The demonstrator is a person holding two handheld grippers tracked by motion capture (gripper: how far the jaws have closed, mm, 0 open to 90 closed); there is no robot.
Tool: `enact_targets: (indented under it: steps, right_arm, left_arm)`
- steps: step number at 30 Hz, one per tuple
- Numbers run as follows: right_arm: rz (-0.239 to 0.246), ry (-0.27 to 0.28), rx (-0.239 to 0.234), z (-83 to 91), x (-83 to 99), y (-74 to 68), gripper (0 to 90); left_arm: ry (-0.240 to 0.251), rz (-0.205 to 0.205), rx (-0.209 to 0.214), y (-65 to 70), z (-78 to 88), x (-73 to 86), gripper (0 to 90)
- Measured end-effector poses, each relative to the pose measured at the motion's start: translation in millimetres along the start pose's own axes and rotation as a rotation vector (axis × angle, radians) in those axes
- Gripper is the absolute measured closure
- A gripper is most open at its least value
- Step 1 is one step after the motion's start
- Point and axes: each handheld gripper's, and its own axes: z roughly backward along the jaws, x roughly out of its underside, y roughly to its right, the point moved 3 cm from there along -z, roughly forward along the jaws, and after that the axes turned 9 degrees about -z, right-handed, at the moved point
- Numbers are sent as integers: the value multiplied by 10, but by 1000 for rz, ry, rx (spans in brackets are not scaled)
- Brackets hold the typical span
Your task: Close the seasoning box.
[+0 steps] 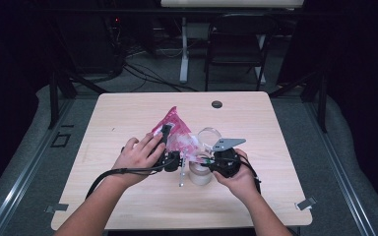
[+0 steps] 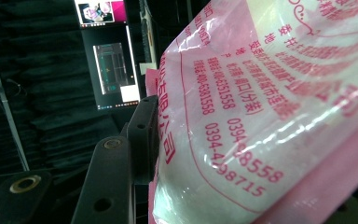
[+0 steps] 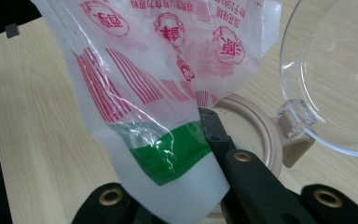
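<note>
A pink and white printed plastic bag (image 1: 174, 130) with white powder inside is held up over the wooden table (image 1: 128, 113). My left gripper (image 1: 169, 136) is shut on the bag's upper part; one black finger (image 2: 142, 135) presses its side, and the bag (image 2: 261, 116) hides the other. My right gripper (image 1: 201, 158) is shut on the lower corner of the bag (image 3: 158, 93), its jaws (image 3: 168, 154) just above the round beige mouth of a jar (image 3: 265, 140). The jar (image 1: 200, 176) stands between my hands. Its clear hinged lid (image 3: 335, 74) is swung open.
A dark round grommet (image 1: 217, 104) sits in the table's far edge. A folding chair (image 1: 236, 44) and floor cables lie beyond the table. A lit monitor (image 2: 114, 70) hangs against dark curtains.
</note>
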Motion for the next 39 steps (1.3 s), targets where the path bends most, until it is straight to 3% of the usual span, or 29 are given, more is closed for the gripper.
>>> enact_targets:
  steps: [12, 13, 14, 18, 20, 22, 39]
  right_arm:
    - [-1, 16, -6, 58, -29, -6, 900]
    - [1, 17, -10, 66, -34, -9, 900]
    - [-2, 26, -9, 70, -39, -16, 900]
    - [6, 30, -10, 83, -51, -40, 900]
    - [8, 31, -9, 82, -53, -43, 900]
    - [5, 31, -11, 87, -55, -41, 900]
    - [6, 61, -18, 150, -89, -56, 900]
  left_arm:
    - [-9, 45, 36, 47, -17, 20, 616]
    - [5, 51, 2, 47, -28, 26, 622]
    - [-11, 56, 25, 46, -15, 32, 626]
    - [-26, 72, 48, 64, -13, 46, 630]
    - [1, 82, 20, 82, -40, 50, 631]
    - [-15, 76, 52, 82, -33, 51, 633]
    - [-21, 153, 100, 157, -45, 70, 656]
